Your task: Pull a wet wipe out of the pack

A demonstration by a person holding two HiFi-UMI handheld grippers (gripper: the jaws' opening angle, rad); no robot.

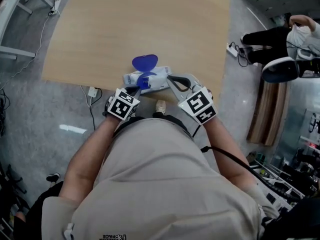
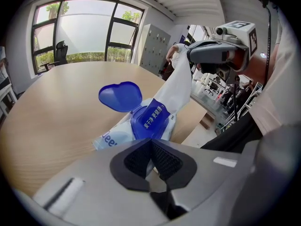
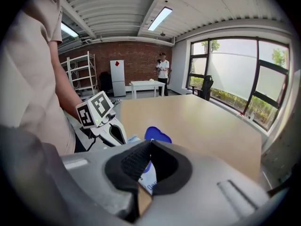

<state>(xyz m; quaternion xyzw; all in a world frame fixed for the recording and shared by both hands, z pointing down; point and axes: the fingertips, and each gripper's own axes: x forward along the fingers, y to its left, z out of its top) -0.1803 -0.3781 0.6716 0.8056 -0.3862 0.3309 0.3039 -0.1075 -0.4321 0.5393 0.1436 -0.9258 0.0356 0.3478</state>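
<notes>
surface: wooden table (image 1: pixel 150 29) | on it: wipe pack (image 1: pixel 158 79), near edge

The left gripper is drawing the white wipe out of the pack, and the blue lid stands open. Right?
Not quite: the right gripper draws the white wipe out of the pack. The left gripper view shows the sheet stretched from the opening up to its closed jaws. The left gripper only grips the pack's near end. The blue lid does stand open.

Probably an office-style lab, brick wall (image 3: pixel 136 53), big windows (image 3: pixel 225 69), metal shelving (image 3: pixel 81 74), long wooden table (image 1: pixel 140 29).
</notes>
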